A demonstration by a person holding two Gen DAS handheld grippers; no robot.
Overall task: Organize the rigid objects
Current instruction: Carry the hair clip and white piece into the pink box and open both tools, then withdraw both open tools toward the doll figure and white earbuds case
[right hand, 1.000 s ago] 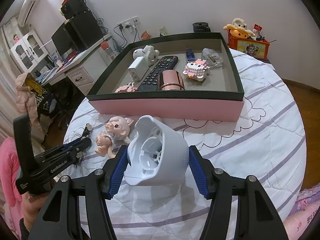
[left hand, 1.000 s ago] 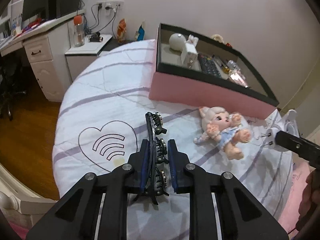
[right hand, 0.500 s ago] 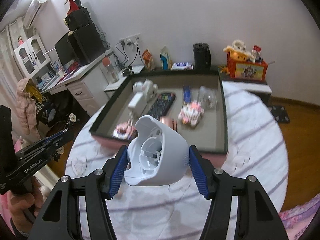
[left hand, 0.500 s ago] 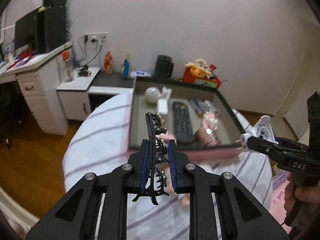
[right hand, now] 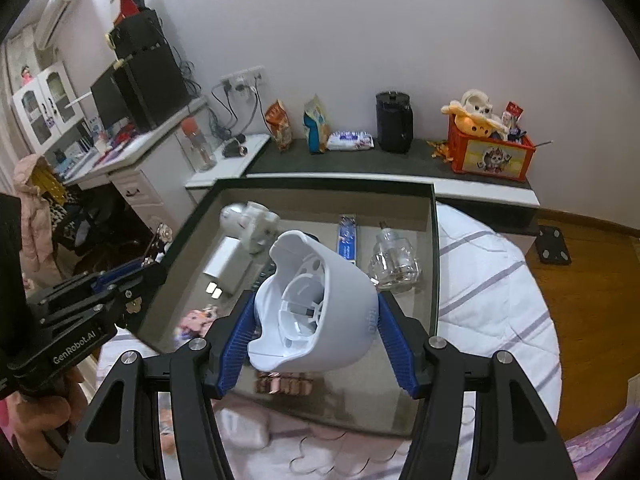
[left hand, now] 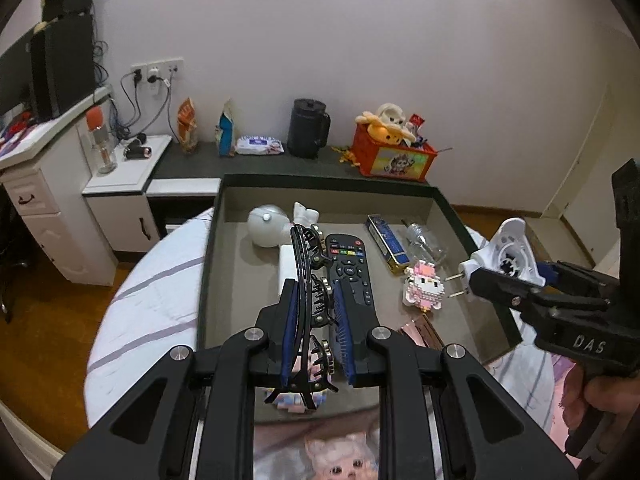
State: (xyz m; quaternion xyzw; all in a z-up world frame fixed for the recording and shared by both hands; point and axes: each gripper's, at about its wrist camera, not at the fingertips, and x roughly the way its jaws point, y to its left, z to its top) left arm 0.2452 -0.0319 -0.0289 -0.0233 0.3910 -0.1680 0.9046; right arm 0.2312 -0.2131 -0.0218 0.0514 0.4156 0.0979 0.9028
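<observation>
Hair clip point(left hand: 310, 304), black, clamped in my left hand-held gripper point(left hand: 316, 340) above the tray point(left hand: 208, 264); white plug-in device point(right hand: 316, 308) pinched between the pads of my right hand-held gripper point(right hand: 316, 336), also over the tray.

i see a long black toothed plastic hair claw point(left hand: 310, 300) standing on edge above the dark-rimmed tray point(left hand: 450, 208), and a white domed plastic plug-in device point(right hand: 316, 308), two metal prongs out, hollow side toward me, also over it.
</observation>
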